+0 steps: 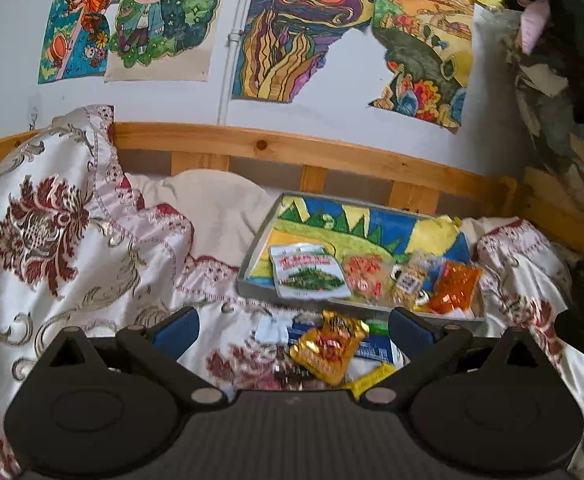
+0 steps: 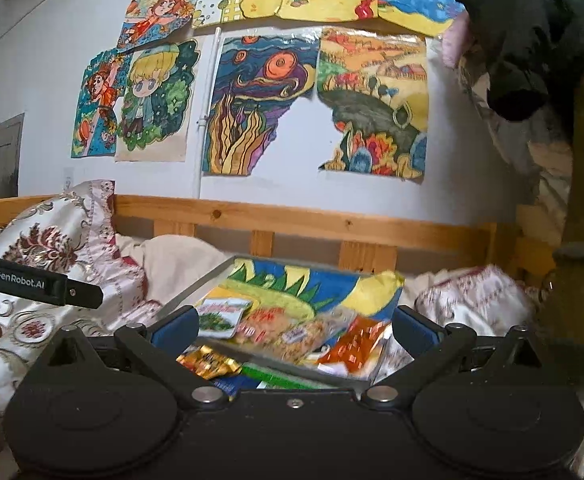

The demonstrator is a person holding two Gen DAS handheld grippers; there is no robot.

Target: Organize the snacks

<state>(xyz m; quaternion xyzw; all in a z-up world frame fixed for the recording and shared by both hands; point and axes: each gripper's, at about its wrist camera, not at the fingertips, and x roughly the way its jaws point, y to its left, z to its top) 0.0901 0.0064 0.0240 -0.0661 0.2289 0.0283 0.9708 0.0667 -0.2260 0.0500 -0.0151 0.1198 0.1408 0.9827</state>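
The gold packet point(image 1: 329, 350) is lying just ahead of the wide-open, empty left hand-held gripper point(image 1: 292, 326), short of the tray point(image 1: 258, 246).

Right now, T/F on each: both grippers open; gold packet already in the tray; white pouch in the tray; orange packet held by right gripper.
1. Both the left gripper and right gripper are open. True.
2. The gold packet lies in the tray. False: it lies on the bedspread, in front of the tray.
3. The white pouch lies in the tray. True.
4. The right gripper holds the orange packet. False: it lies in the tray, ungripped.
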